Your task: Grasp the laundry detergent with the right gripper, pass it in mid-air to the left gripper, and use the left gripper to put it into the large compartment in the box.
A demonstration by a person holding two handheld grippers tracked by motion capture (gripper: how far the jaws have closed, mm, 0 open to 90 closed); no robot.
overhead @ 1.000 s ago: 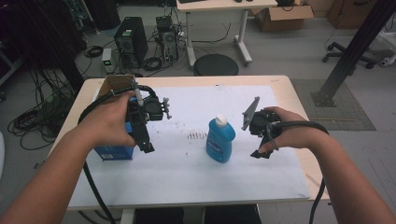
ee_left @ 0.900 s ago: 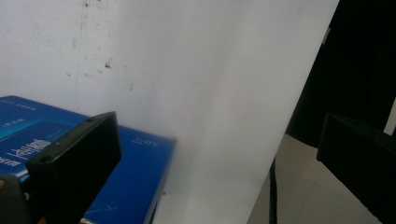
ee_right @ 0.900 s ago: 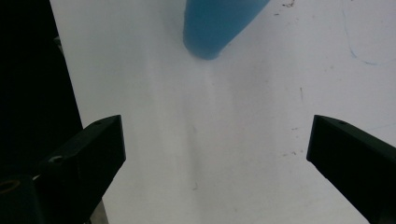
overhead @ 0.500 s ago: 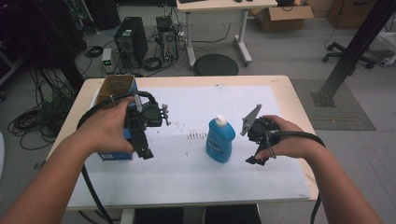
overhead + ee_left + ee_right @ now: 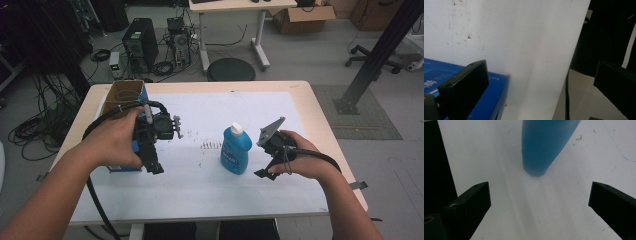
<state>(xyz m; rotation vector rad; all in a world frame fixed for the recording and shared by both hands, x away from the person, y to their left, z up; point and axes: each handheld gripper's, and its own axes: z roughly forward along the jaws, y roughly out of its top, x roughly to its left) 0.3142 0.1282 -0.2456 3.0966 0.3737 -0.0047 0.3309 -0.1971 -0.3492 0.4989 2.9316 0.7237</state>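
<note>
while both jaws are standing wide, the right gripper (image 5: 263, 162) is nearing the upright blue plastic bottle (image 5: 235, 150); grasping is remaining. the left gripper (image 5: 152, 162) is hovering open left of the bottle.

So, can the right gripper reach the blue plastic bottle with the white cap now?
Probably yes: the right gripper has its jaws open, the blue plastic bottle stands just ahead, with bare white paper between.

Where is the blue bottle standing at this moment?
In the high view the blue bottle stands upright on the white sheet, right of centre, between the two grippers and closer to the right gripper. In the right gripper view its base sits ahead of the open jaws.
</note>
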